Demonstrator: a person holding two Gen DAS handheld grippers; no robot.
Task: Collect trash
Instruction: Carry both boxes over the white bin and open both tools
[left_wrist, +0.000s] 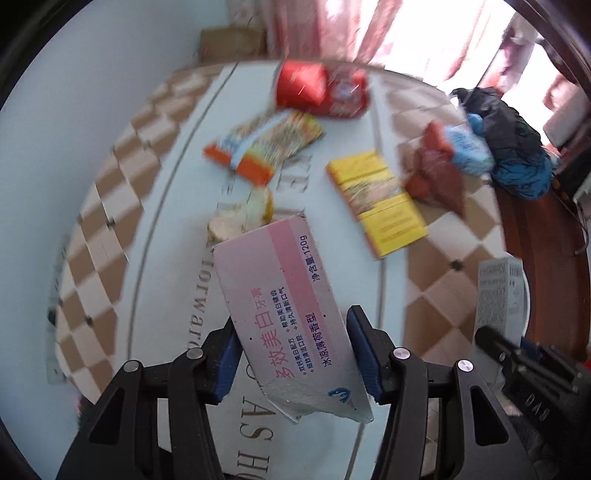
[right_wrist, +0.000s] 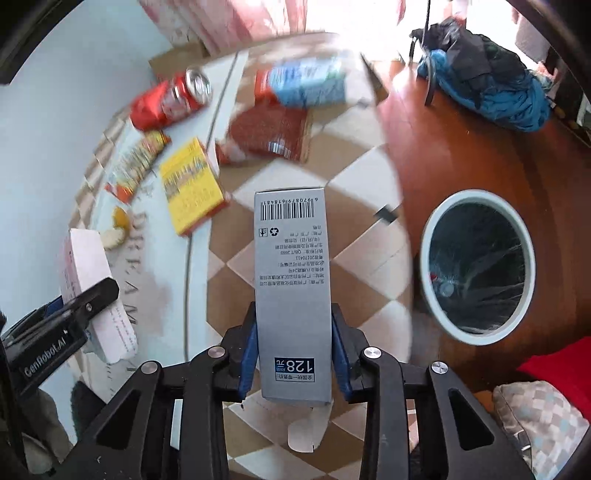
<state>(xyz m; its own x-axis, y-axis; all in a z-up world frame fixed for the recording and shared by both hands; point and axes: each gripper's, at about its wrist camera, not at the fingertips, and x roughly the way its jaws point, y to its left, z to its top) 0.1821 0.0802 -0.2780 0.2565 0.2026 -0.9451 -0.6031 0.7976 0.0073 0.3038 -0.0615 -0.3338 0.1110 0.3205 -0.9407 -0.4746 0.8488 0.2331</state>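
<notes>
The right gripper (right_wrist: 293, 354) clamps a grey carton (right_wrist: 291, 280), held above the checked mat (right_wrist: 369, 258). Right of the carton stands an open bin (right_wrist: 476, 266); left of it lies a yellow box (right_wrist: 192, 188), with a red can (right_wrist: 170, 99) beyond.

Your left gripper (left_wrist: 299, 354) clamped on the pink toothpaste box (left_wrist: 284, 306), right gripper (right_wrist: 293, 354) clamped on the silver carton (right_wrist: 291, 280), beside it

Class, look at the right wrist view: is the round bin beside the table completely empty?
No. Inside the bin, against its dark liner, a few small pieces of trash, something red and something pale, already lie near the left wall.
</notes>
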